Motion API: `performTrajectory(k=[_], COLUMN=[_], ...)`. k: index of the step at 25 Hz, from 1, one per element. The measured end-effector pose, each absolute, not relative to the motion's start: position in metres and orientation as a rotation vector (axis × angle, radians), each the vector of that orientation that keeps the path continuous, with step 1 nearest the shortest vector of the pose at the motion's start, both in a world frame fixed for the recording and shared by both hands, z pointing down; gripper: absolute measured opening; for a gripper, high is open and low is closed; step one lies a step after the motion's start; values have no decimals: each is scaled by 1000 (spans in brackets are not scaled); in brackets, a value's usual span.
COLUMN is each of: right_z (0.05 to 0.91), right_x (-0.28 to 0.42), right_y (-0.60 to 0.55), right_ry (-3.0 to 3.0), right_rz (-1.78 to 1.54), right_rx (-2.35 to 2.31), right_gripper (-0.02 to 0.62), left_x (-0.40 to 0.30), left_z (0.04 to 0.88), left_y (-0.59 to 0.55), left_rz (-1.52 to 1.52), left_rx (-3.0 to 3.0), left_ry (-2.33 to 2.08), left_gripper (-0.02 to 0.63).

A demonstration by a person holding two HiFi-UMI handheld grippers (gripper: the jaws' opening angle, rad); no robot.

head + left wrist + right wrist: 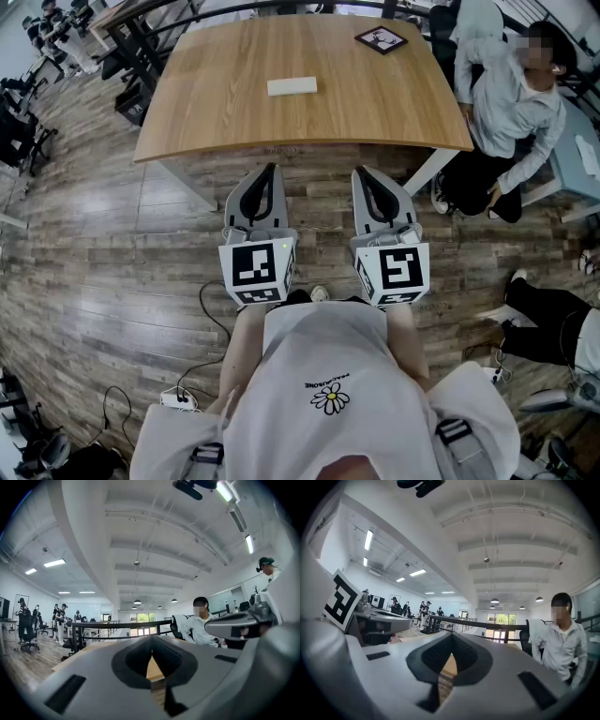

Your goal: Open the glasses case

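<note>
The glasses case (292, 86), a small white oblong box, lies closed near the middle of the wooden table (216, 112). I hold both grippers level, side by side in front of my body, short of the table's near edge. The left gripper (272, 171) and the right gripper (360, 172) are both shut with nothing between their jaws. In the left gripper view the left gripper (151, 641) has its jaws closed together. The right gripper (451, 640) looks the same in its own view. Neither gripper view shows the case.
A black square marker tile (381, 39) lies at the table's far right corner. A person (511, 103) sits by the table's right end. A power strip (178, 401) and cables lie on the wood floor at my left. Office chairs (23, 141) stand at far left.
</note>
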State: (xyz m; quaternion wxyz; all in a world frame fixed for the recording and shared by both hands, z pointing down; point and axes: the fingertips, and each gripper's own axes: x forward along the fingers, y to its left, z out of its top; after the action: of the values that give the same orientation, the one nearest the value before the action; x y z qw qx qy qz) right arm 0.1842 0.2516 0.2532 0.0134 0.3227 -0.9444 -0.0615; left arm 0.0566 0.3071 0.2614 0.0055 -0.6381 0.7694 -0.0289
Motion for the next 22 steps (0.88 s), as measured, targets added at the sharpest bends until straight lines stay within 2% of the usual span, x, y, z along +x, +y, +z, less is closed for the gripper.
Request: performTrajectory(k=[11, 22], right_z=[261, 270], right_x=[179, 171], right_y=[246, 236], right_ry=[-2948, -2970], right_rz=[-149, -109], right_rx=[986, 912], right_gripper=[6, 6], left_x=[63, 48], left_z=[254, 259], left_y=[297, 286], left_rz=[-13, -64], left_rx=[-2034, -1991], left_ry=[2316, 2344], left_gripper=[17, 17])
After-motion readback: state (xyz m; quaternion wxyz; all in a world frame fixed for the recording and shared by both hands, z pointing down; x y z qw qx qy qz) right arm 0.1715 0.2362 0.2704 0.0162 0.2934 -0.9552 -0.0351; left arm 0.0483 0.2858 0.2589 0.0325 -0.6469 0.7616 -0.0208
